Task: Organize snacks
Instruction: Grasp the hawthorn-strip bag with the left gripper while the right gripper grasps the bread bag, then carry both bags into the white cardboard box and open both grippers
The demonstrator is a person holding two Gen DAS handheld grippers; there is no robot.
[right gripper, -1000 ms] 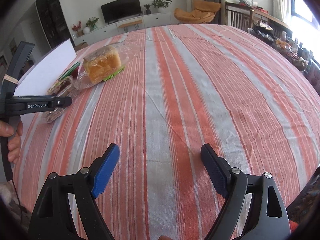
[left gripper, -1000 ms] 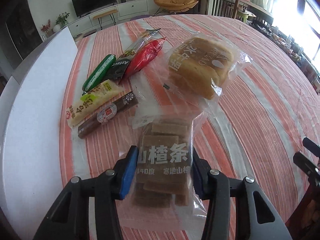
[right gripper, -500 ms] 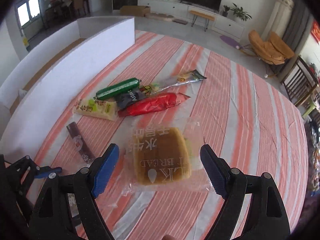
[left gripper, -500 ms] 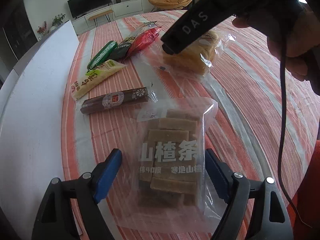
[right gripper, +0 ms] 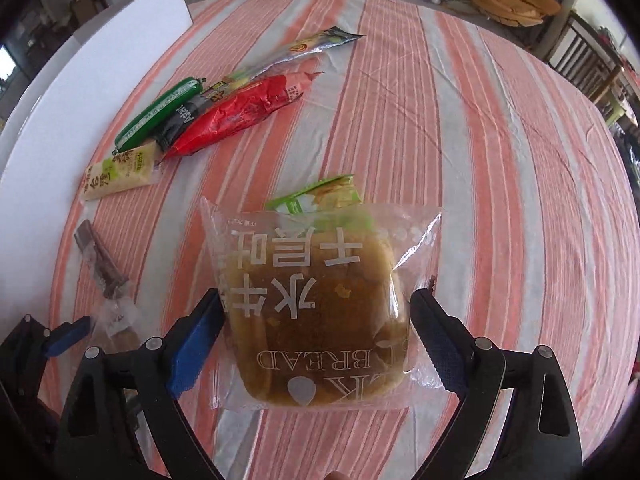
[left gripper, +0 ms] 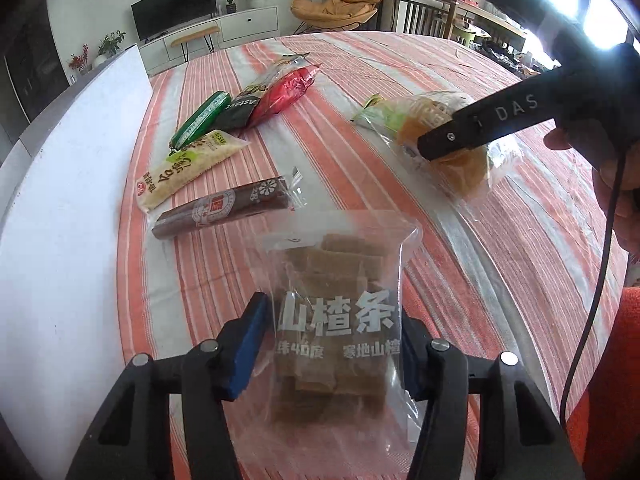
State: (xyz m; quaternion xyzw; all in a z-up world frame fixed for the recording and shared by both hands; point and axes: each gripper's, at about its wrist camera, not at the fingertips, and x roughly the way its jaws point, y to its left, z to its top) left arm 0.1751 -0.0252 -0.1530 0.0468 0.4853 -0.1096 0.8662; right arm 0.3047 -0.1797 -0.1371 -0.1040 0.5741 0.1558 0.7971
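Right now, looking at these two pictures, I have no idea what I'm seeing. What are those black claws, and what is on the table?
There is no robot here. A person holds a black hand-held gripper in each hand, each with a camera looking along its two blue-padded fingers. One picture is from the left hand-held gripper, the other from the right hand-held gripper. On the orange-and-white striped tablecloth lie wrapped snacks: a green sausage-shaped stick, a red crinkled packet, a pale yellow packet and a brown wrapped stick. The left one's jaws have just been closing around a clear bag of brown strips; whether they press it I cannot tell. The right one stands open on either side of a clear bag of brown bread.
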